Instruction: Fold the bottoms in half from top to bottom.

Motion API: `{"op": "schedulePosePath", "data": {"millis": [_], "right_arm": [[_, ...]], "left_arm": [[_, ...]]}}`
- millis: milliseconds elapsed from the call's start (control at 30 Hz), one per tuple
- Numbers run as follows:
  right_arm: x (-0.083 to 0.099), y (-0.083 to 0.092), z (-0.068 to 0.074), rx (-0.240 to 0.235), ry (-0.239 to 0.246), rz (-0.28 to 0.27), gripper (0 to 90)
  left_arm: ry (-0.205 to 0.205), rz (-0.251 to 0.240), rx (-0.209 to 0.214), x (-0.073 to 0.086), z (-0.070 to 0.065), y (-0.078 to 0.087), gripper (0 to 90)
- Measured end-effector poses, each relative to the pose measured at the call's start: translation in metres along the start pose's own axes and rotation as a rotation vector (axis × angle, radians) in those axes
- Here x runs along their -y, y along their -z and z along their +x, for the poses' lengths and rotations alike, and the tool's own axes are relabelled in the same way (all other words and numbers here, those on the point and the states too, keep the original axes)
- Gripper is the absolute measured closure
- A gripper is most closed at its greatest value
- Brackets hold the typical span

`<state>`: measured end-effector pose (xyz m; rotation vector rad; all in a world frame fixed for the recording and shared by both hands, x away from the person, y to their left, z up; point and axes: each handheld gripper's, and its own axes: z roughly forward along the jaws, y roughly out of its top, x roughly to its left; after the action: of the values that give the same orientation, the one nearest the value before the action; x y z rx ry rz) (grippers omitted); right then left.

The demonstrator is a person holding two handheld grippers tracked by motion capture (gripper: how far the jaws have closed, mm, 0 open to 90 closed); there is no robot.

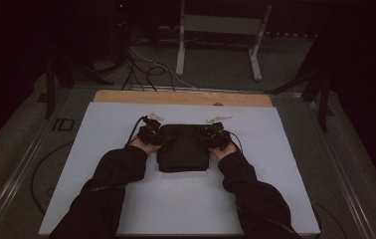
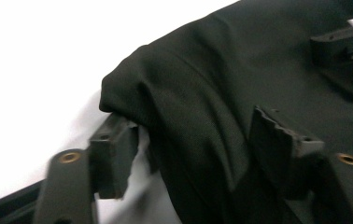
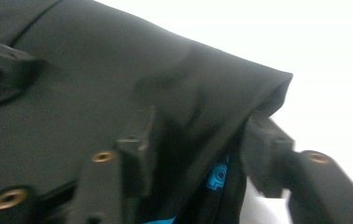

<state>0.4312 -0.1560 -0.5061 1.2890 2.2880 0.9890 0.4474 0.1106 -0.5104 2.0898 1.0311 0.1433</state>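
Note:
A black folded garment (image 1: 183,149) lies in the middle of a white board (image 1: 126,199). My left gripper (image 1: 157,133) is at the garment's left far corner and my right gripper (image 1: 211,135) at its right far corner. In the left gripper view the cloth (image 2: 212,84) hangs loosely between the spread jaws of the left gripper (image 2: 198,149), and a fold rests on one fingertip (image 2: 114,149). In the right gripper view the jaws of the right gripper (image 3: 198,158) stand apart around the folded edge (image 3: 118,70). A blue print (image 3: 217,176) peeks from inside the fold.
A strip of wooden tabletop (image 1: 176,97) runs along the board's far edge. Beyond it on the floor are loose cables (image 1: 141,69), a white metal stand (image 1: 221,30) and dark tripod legs (image 1: 320,84). The person's dark sleeves (image 1: 106,189) lie over the near part of the board.

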Motion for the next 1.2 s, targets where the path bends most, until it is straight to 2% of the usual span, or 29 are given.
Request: {"op": "schedulePosePath", "data": {"millis": [67, 133, 200, 267, 300, 400, 433, 533, 567, 633, 700, 767, 1000, 1067, 1200], "right_arm": [[0.000, 0.002, -0.003, -0.012, -0.010, -0.007, 35.2], [0.000, 0.005, -0.004, -0.033, -0.015, -0.024, 27.5], [-0.001, 0.006, -0.003, -0.032, -0.001, -0.024, 17.4], [-0.001, 0.007, -0.003, -0.032, 0.001, -0.032, 14.5], [-0.001, 0.007, -0.003, -0.032, 0.001, -0.032, 14.5], [-0.002, 0.011, -0.003, -0.041, 0.015, -0.052, 10.4], [-0.002, 0.012, -0.002, -0.041, 0.020, -0.059, 9.3], [-0.004, 0.015, -0.001, -0.061, 0.024, -0.080, 9.3], [-0.004, 0.016, -0.001, -0.069, 0.024, -0.089, 9.3], [-0.005, 0.016, 0.000, -0.080, 0.030, -0.099, 9.2], [-0.006, 0.017, 0.000, -0.084, 0.038, -0.104, 9.2], [-0.006, 0.017, 0.000, -0.090, 0.035, -0.110, 9.2], [-0.009, 0.022, 0.000, -0.096, 0.051, -0.117, 8.8], [-0.010, 0.023, 0.001, -0.097, 0.057, -0.116, 8.7], [-0.011, 0.024, 0.000, -0.112, 0.073, -0.114, 8.7]], "left_arm": [[0.011, -0.003, 0.001, -0.001, -0.001, 0.000, 19.4], [0.015, -0.021, 0.006, -0.001, -0.002, 0.001, 15.9], [-0.001, -0.015, 0.003, -0.003, -0.005, 0.002, 11.9], [-0.023, -0.001, -0.003, -0.004, -0.007, 0.003, 2.1], [-0.023, -0.001, -0.003, -0.004, -0.007, 0.003, 0.4], [-0.043, -0.023, -0.038, -0.006, -0.007, 0.010, 0.2], [-0.045, -0.026, -0.034, -0.007, -0.007, 0.012, 0.2], [-0.054, -0.026, -0.024, -0.006, -0.007, 0.015, 0.2], [-0.073, -0.027, -0.031, -0.005, -0.008, 0.017, 0.1], [-0.083, -0.023, -0.024, -0.005, -0.010, 0.019, 0.2], [-0.097, -0.026, -0.036, -0.004, -0.011, 0.021, 0.2], [-0.100, -0.018, -0.020, -0.004, -0.011, 0.023, 0.2], [-0.130, 0.007, -0.007, -0.003, -0.015, 0.029, 0.1], [-0.150, 0.017, -0.019, -0.003, -0.017, 0.032, 0.2], [-0.158, 0.007, -0.020, -0.002, -0.018, 0.038, 0.2]]}}
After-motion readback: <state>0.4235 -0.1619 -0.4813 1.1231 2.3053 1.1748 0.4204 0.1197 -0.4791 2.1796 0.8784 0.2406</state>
